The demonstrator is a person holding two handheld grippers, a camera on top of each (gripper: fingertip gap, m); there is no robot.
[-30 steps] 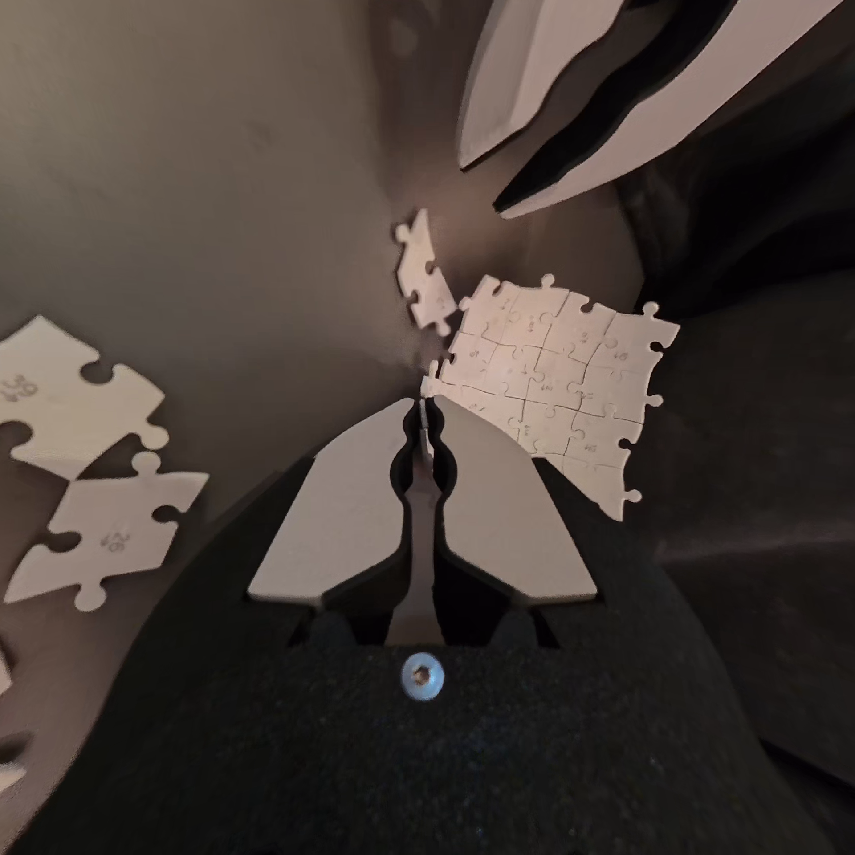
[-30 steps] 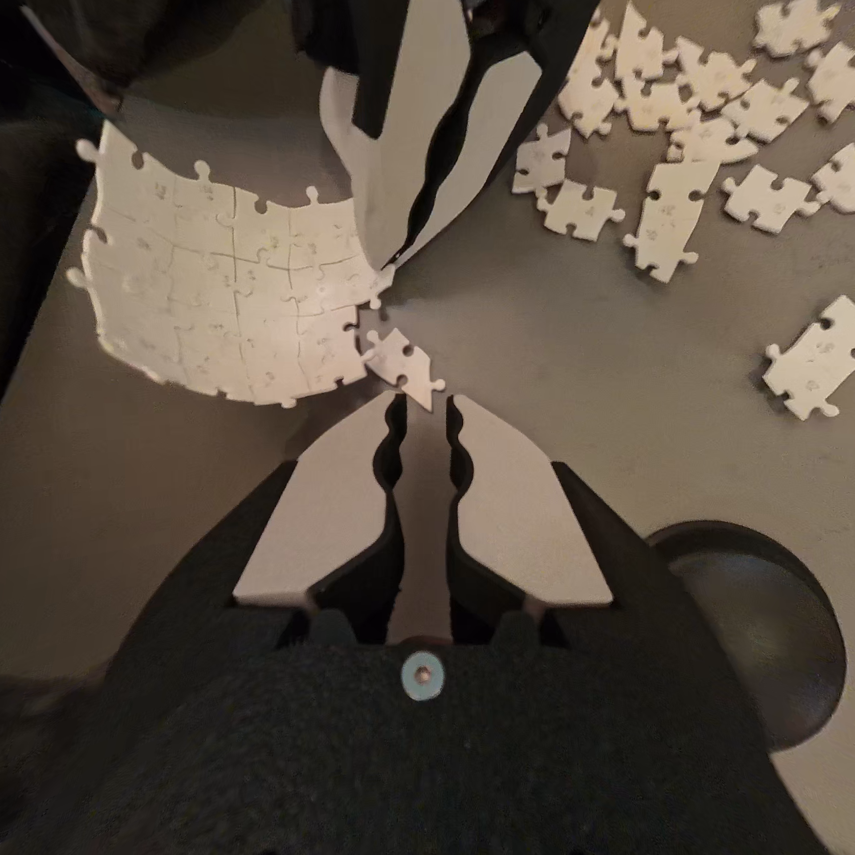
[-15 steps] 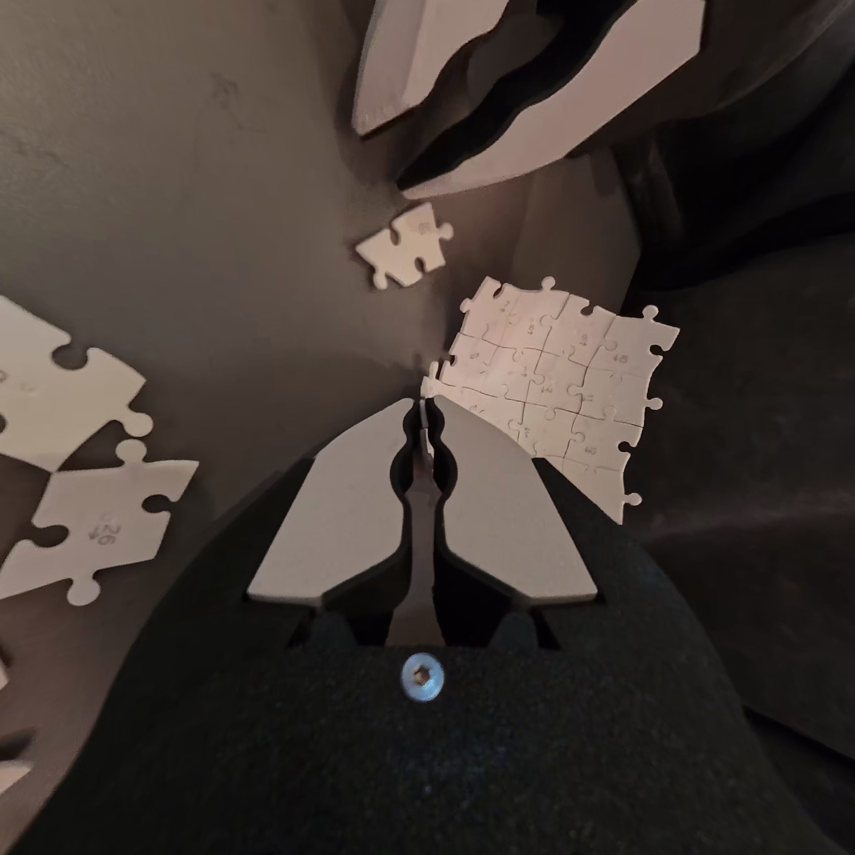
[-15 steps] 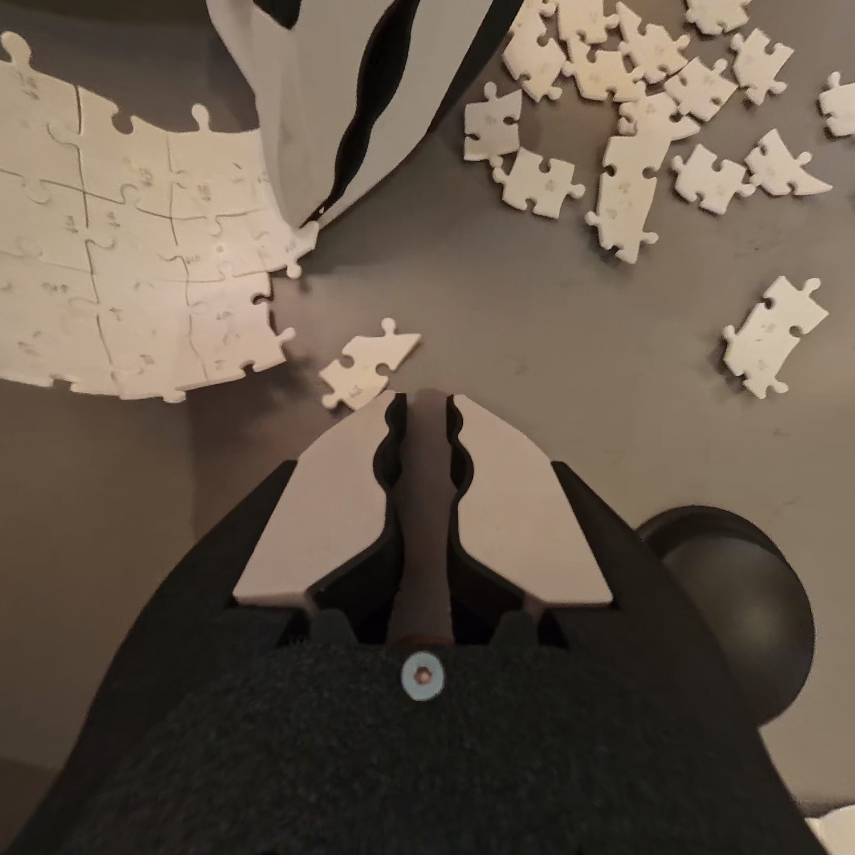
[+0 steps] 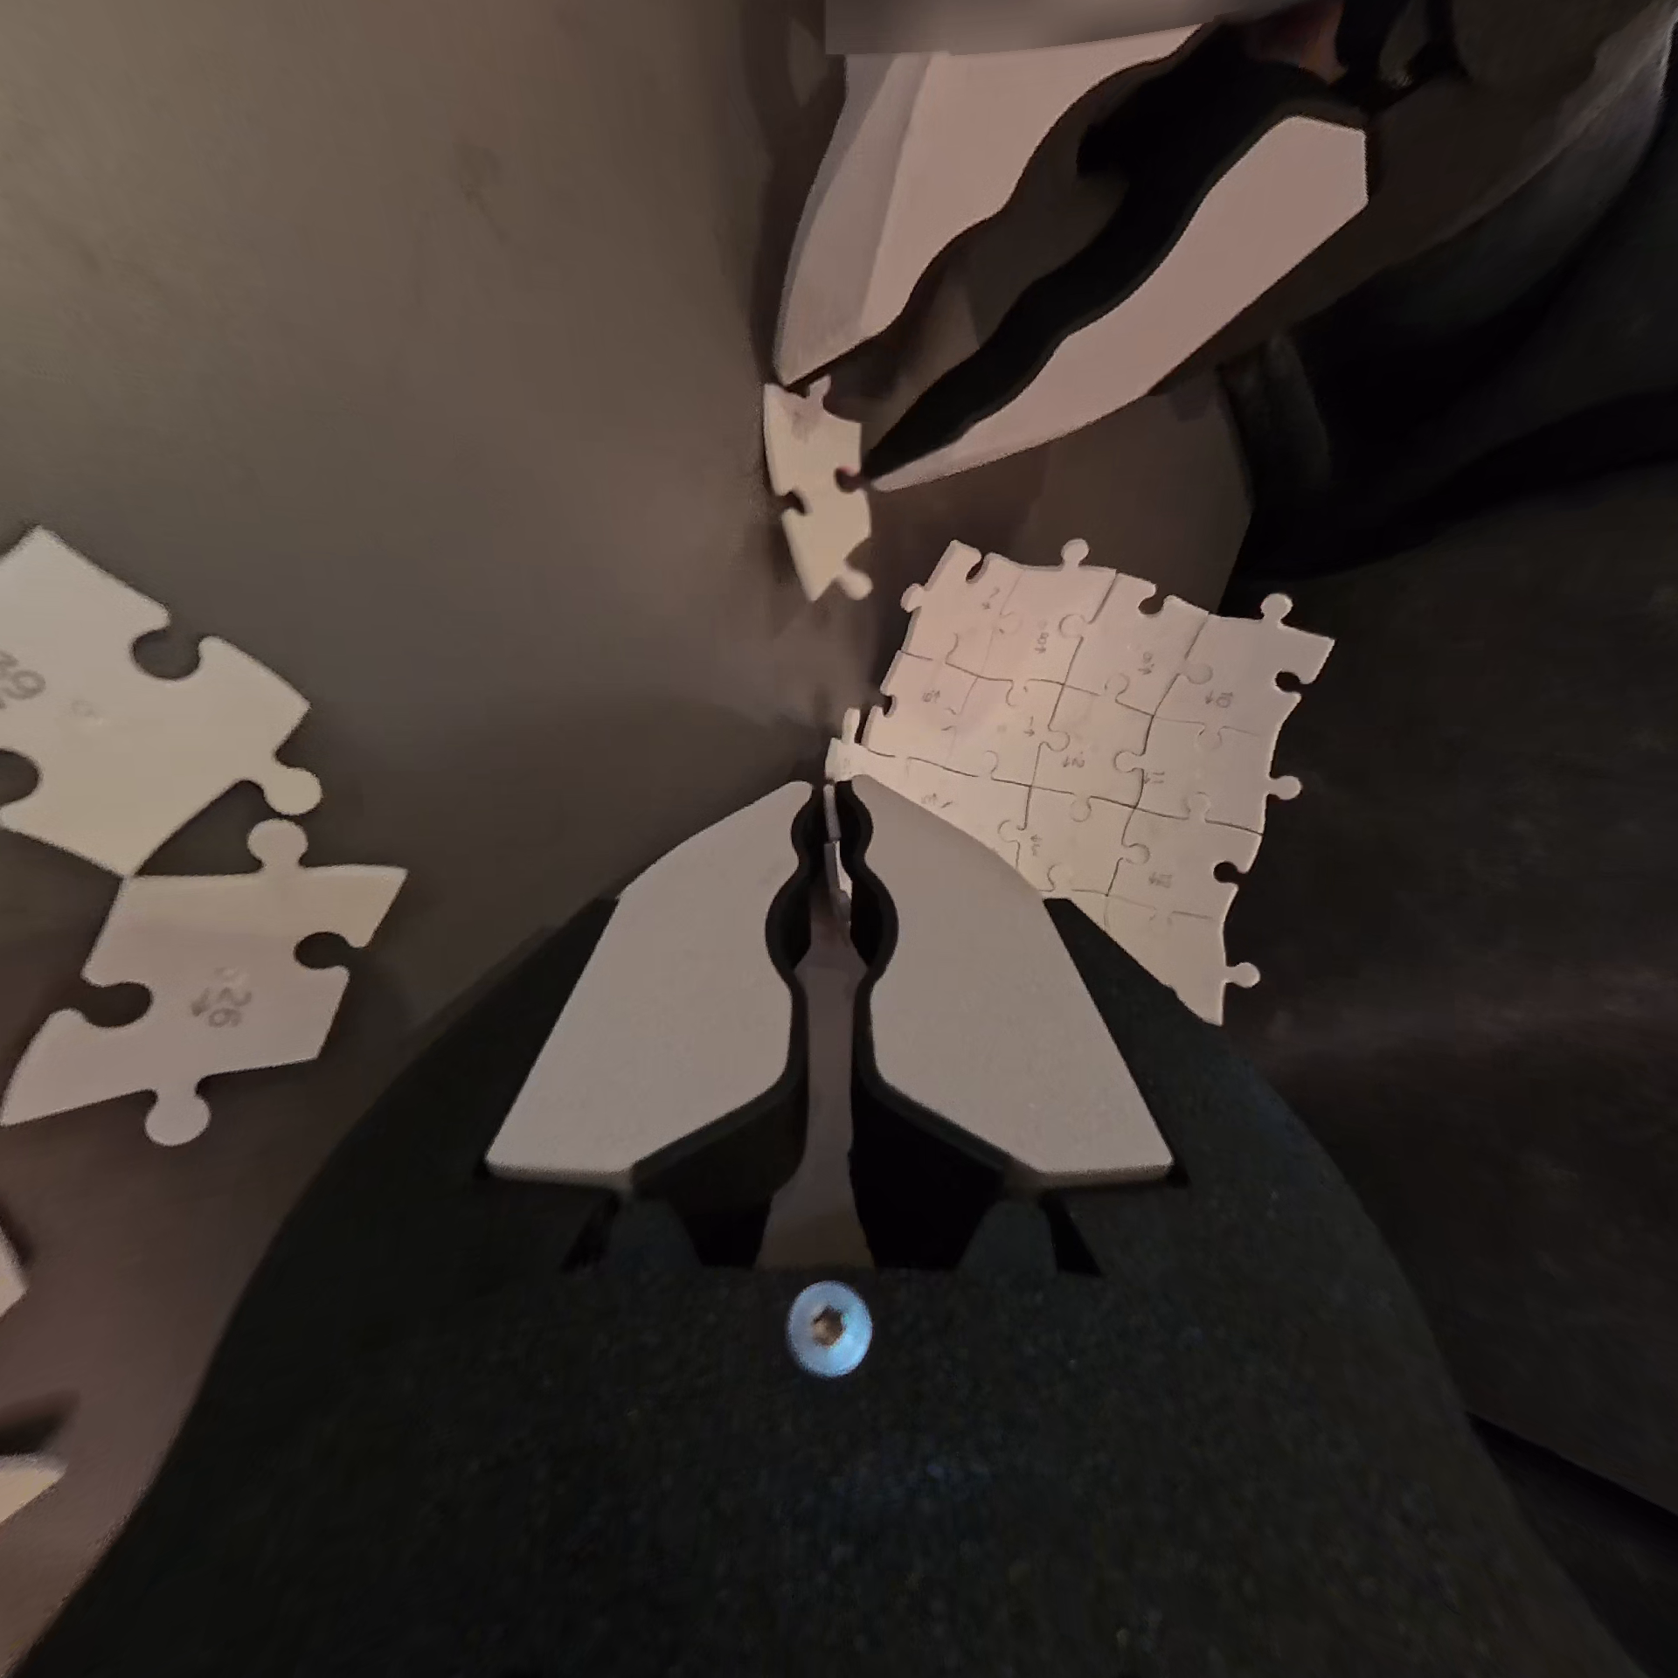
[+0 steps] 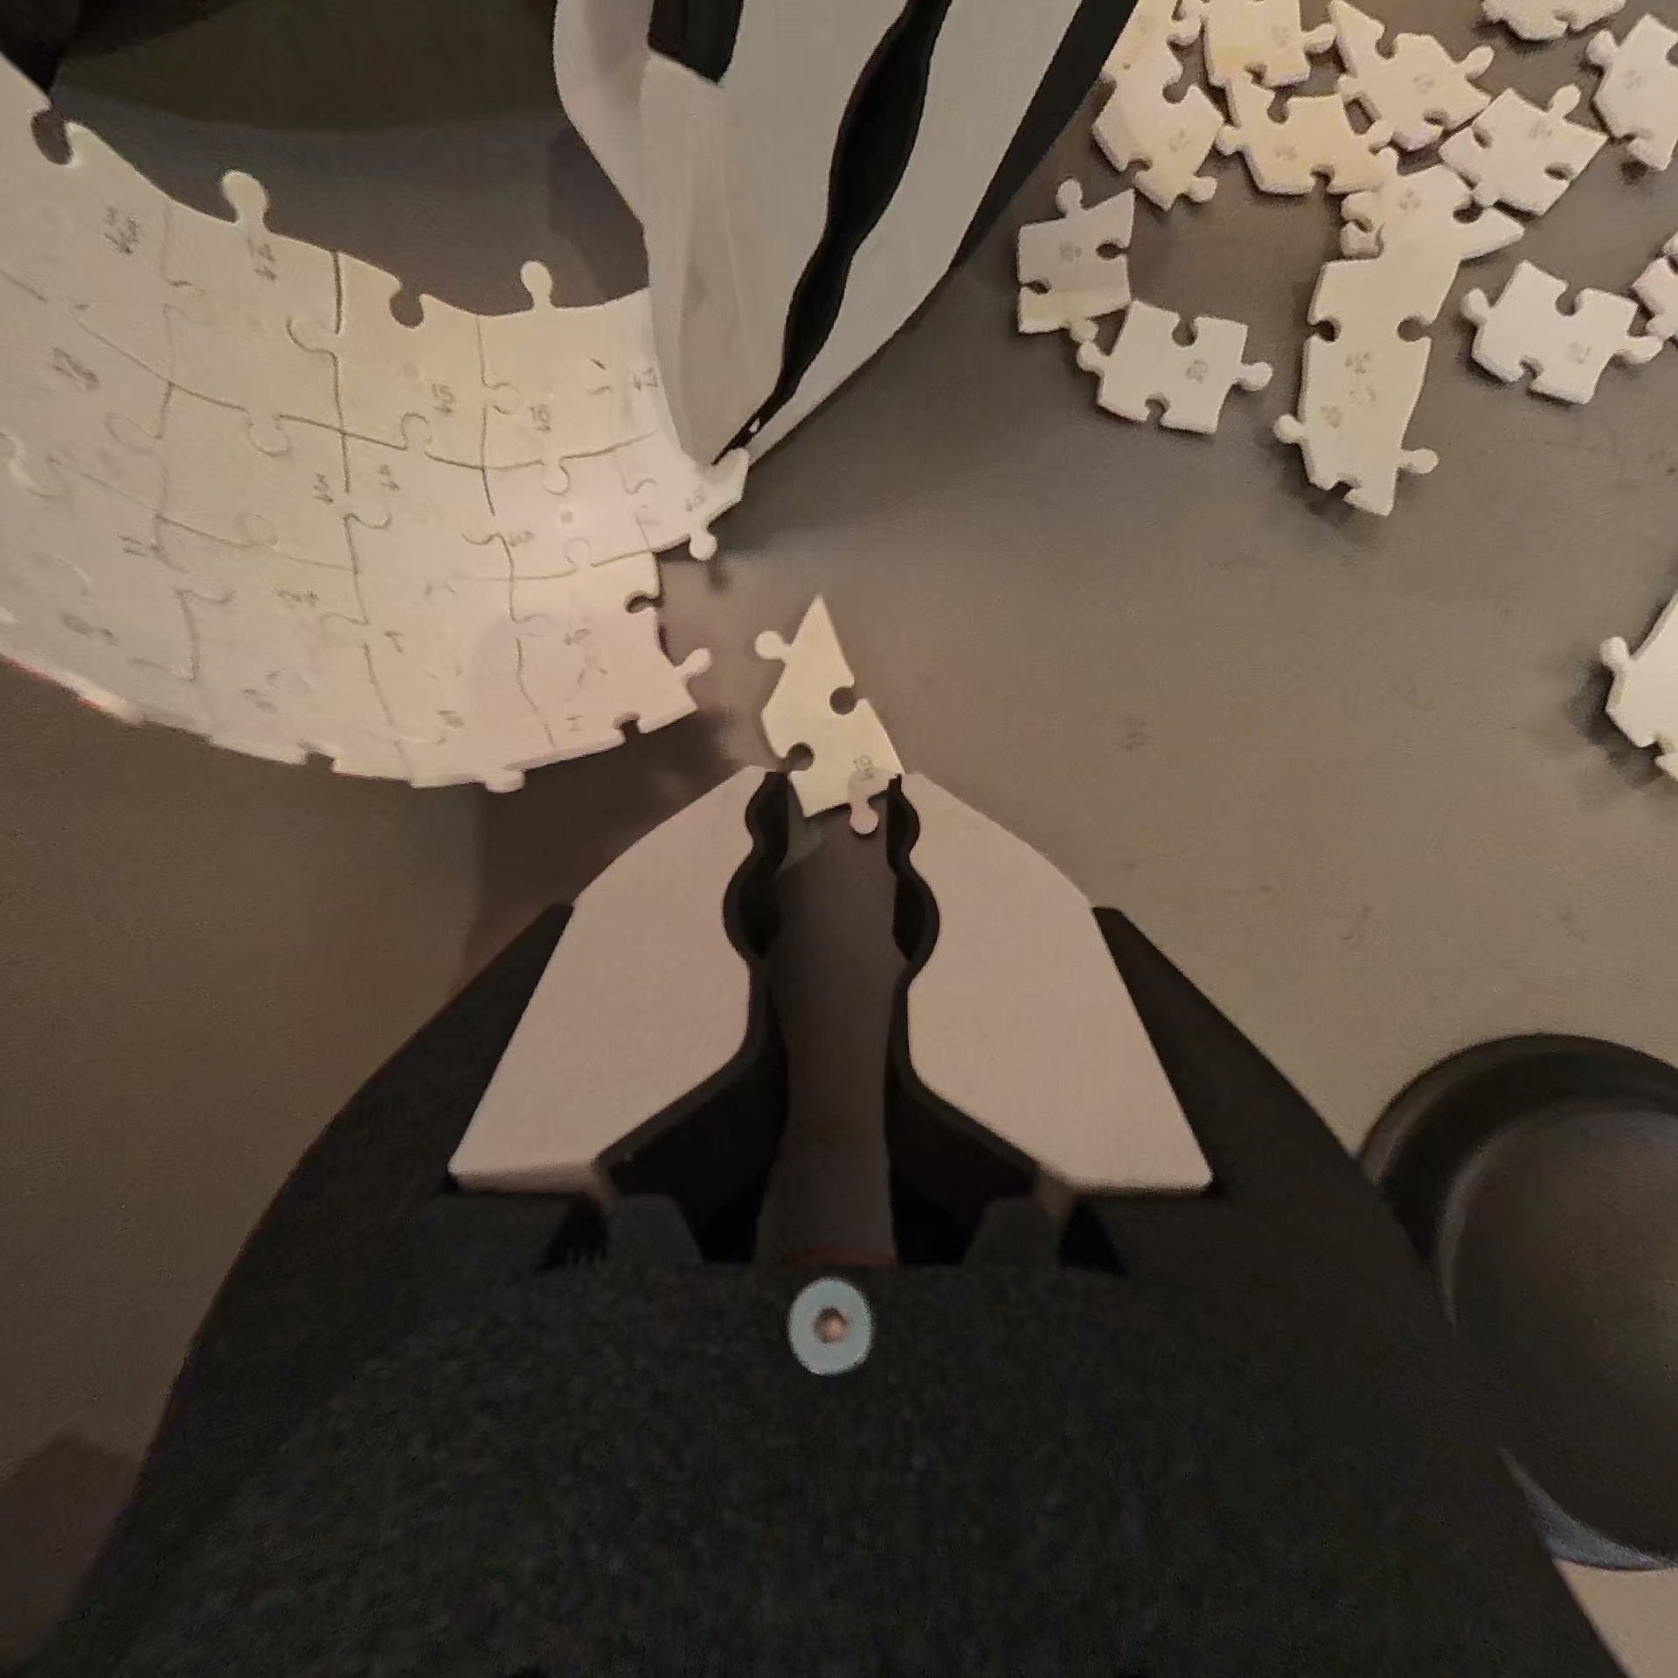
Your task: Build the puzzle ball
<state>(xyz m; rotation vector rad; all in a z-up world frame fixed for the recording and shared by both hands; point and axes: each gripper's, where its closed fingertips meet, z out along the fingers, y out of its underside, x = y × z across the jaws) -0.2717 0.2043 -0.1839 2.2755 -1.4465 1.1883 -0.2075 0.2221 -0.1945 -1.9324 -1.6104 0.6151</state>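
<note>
the left gripper (image 5: 834, 804) is clamping the curved panel (image 5: 1099, 726) by its corner, holding it steady above the table (image 6: 1135, 690). just beside that panel's edge, the right gripper (image 6: 831, 785) is pinching a loose piece (image 6: 822, 699), apparently lining it up for joining.

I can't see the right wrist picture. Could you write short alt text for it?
The right gripper pinches the end of a single white puzzle piece, held just short of the edge of a curved, partly built puzzle panel. The left gripper clamps that panel's corner, with loose pieces scattered on the grey table.
</note>
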